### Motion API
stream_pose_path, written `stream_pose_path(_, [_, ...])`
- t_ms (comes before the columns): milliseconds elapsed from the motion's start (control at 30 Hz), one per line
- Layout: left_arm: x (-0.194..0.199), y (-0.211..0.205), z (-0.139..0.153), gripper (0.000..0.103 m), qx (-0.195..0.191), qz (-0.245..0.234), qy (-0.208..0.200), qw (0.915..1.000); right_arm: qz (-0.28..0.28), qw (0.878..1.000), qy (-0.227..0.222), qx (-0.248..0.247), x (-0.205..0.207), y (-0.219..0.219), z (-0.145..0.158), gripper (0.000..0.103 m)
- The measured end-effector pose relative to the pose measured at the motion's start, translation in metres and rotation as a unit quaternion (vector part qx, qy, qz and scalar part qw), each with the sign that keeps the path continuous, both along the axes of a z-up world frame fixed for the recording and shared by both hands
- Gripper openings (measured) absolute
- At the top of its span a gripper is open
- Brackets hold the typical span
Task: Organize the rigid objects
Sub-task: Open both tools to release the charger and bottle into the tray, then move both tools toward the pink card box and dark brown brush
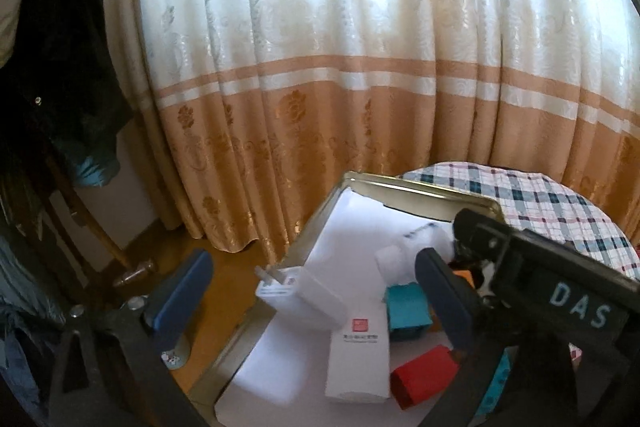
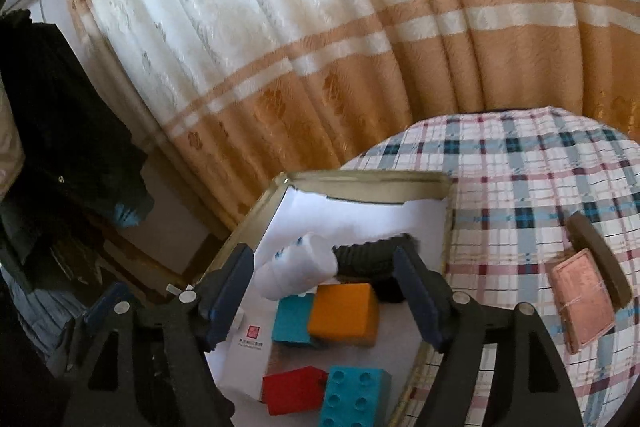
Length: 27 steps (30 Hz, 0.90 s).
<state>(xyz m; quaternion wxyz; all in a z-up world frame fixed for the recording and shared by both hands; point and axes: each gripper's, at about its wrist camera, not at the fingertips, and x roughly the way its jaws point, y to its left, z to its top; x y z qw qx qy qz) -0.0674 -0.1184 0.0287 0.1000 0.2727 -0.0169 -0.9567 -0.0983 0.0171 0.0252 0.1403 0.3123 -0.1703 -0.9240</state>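
Left gripper [image 1: 312,291]: jaws wide apart, nothing clamped; a white charger [image 1: 298,293] lies between them, untouched. Right gripper [image 2: 324,297]: jaws apart, empty, hanging over the metal tray [image 2: 372,189].

In the tray, on white paper: a red block [image 2: 294,389] and a studded teal block [image 2: 354,397] nearest; then an orange block [image 2: 346,311] leaning on a second teal block [image 2: 292,321]; a white box [image 1: 358,359]; a white bottle [image 2: 298,269] and a black ridged object [image 2: 366,257] beyond.

The tray sits on a plaid bed [image 2: 520,187]. A pink wallet [image 2: 582,303] lies to its right. Curtain [image 2: 320,47] behind.

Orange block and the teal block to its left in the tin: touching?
Touching. Right wrist view: the orange block overlaps the teal block edge to edge, no gap.
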Motion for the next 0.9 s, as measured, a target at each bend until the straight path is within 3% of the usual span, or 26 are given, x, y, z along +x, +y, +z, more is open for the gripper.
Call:
stream_pose_path(333, [0.008, 0.020, -0.004, 0.102, 0.011, -0.009, 0.004, 0.9999, -0.091, 0.991, 0.072, 0.060, 0.036, 0.035, 0.009, 0.076])
stream_pose_path(433, [0.015, 0.026, -0.005, 0.102, 0.018, -0.006, 0.015, 0.9997, -0.131, 0.983, 0.100, 0.081, 0.053, 0.050, 0.008, 0.076])
stream_pose_path(533, [0.028, 0.030, -0.005, 0.102, 0.038, -0.001, 0.038, 0.9985, -0.174, 0.972, 0.124, 0.101, 0.064, 0.063, 0.007, 0.088])
stream_pose_path(600, [0.039, 0.033, -0.005, 0.102, 0.060, -0.002, 0.061, 0.9963, -0.205, 0.962, 0.139, 0.116, 0.072, 0.072, 0.004, 0.089])
stream_pose_path(900, [0.047, 0.058, -0.018, 0.102, 0.036, -0.011, 0.074, 0.9965, -0.238, 0.952, 0.122, 0.149, 0.076, 0.090, -0.014, 0.089])
